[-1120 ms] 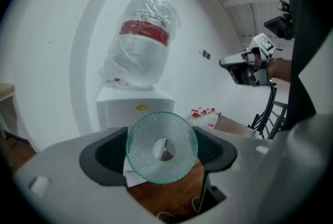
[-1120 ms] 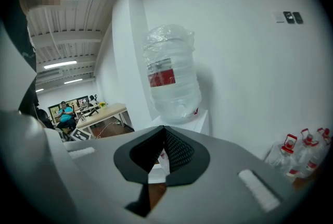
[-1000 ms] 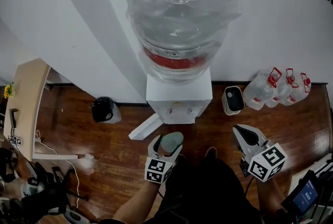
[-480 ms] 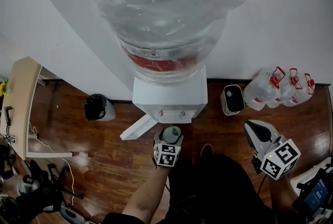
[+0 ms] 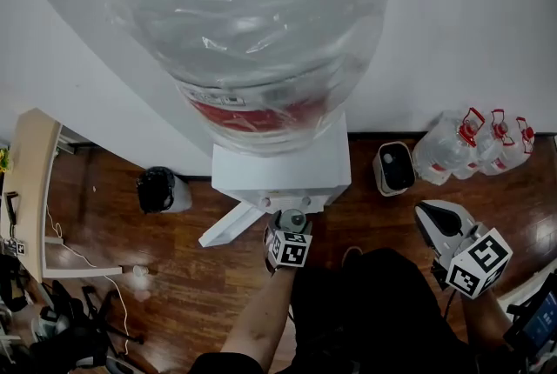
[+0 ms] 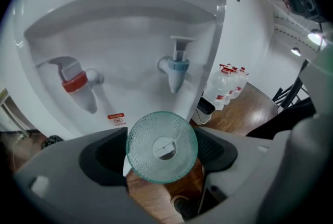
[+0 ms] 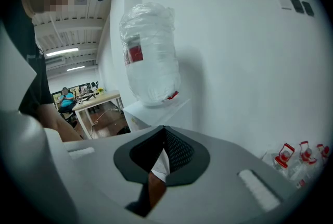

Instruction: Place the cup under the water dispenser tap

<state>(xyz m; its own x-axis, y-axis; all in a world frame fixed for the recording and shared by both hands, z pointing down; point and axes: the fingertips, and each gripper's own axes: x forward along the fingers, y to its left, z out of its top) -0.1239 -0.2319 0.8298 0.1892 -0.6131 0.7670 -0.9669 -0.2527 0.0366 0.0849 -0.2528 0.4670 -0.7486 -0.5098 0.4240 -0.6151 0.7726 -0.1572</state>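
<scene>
Leftmost, a pale wooden desk [image 5: 30, 181] edge, and near it a black bin [image 5: 158, 190] on the wood floor [image 5: 200, 277].

Centre: white water dispenser [image 5: 283, 176] against the wall. A big clear bottle [image 5: 252, 24] with a red band sits on top.

Left tool [image 5: 291, 223] is right at the dispenser's front, clenched on a clear, green-tinted cup [image 6: 162, 147], one pad on each side. The cup is seen end-on, held clear of the floor.

Left gripper view: red tap [image 6: 78, 82] at left and blue tap [image 6: 177, 69] at right, both inside the recess. The cup shows lower than both, nearer the blue one, touching neither.

Right of the dispenser: a small white bin [image 5: 393, 168], then red-capped water jugs [image 5: 474, 146] by the wall.

Far right: right tool [image 7: 163, 129], well apart from the dispenser. Its pads meet at the tips with nothing between them.
</scene>
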